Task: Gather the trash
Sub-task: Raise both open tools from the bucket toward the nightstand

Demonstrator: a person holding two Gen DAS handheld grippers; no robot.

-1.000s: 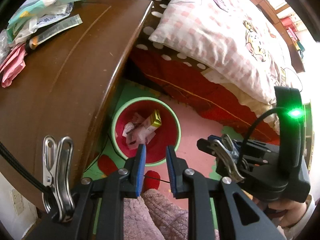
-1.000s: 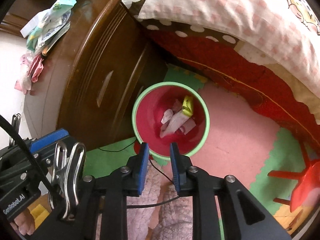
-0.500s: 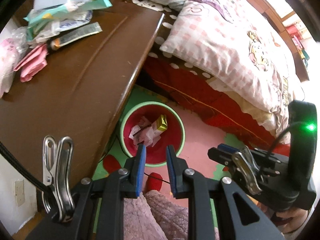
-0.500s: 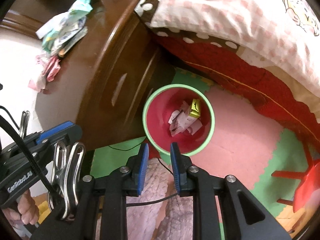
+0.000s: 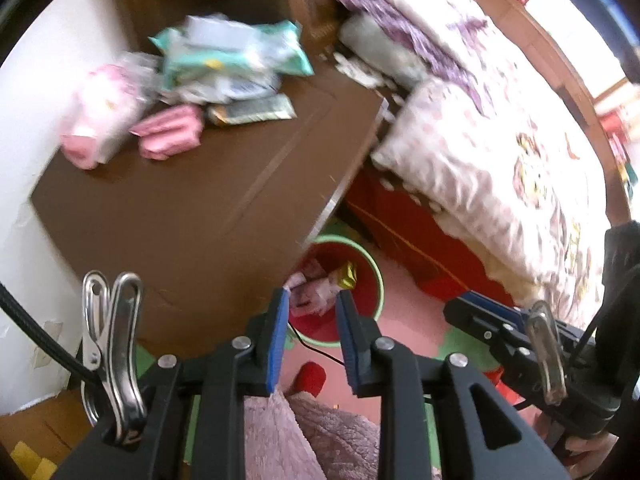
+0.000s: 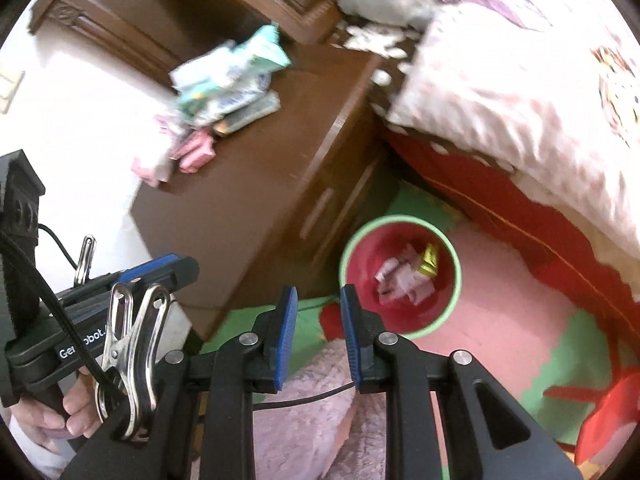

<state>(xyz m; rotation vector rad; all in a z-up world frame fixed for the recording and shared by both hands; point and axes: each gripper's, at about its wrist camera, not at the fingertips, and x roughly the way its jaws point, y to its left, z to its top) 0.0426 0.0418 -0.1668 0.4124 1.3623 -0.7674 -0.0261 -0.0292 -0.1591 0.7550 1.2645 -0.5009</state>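
Note:
A red bin with a green rim [image 6: 456, 280] stands on the floor between the nightstand and the bed, holding crumpled white and pink papers [image 6: 404, 280] and a yellow wrapper [image 6: 429, 260]. In the left wrist view the bin's rim [image 5: 378, 284] peeks out past the nightstand's edge. A heap of teal and white wrappers [image 5: 232, 68] and pink packets [image 5: 168, 138] lies at the back of the brown nightstand top [image 5: 180, 208]. My left gripper [image 5: 310, 300] hangs high above the nightstand's front corner, its jaws opening with nothing between them. My right gripper [image 6: 318, 300] is open and empty, above the floor beside the bin.
A bed with a pink checked quilt [image 5: 480, 140] fills the right side. The floor has pink and green foam mats [image 6: 500, 340]. A red stool [image 6: 600, 412] stands at the lower right. Pink fleece clothing [image 6: 304, 420] and a black cable lie under the grippers.
Both grippers have risen, so the bin looks smaller and lower and the whole nightstand top with its wrappers has come into view. The left jaws have widened slightly.

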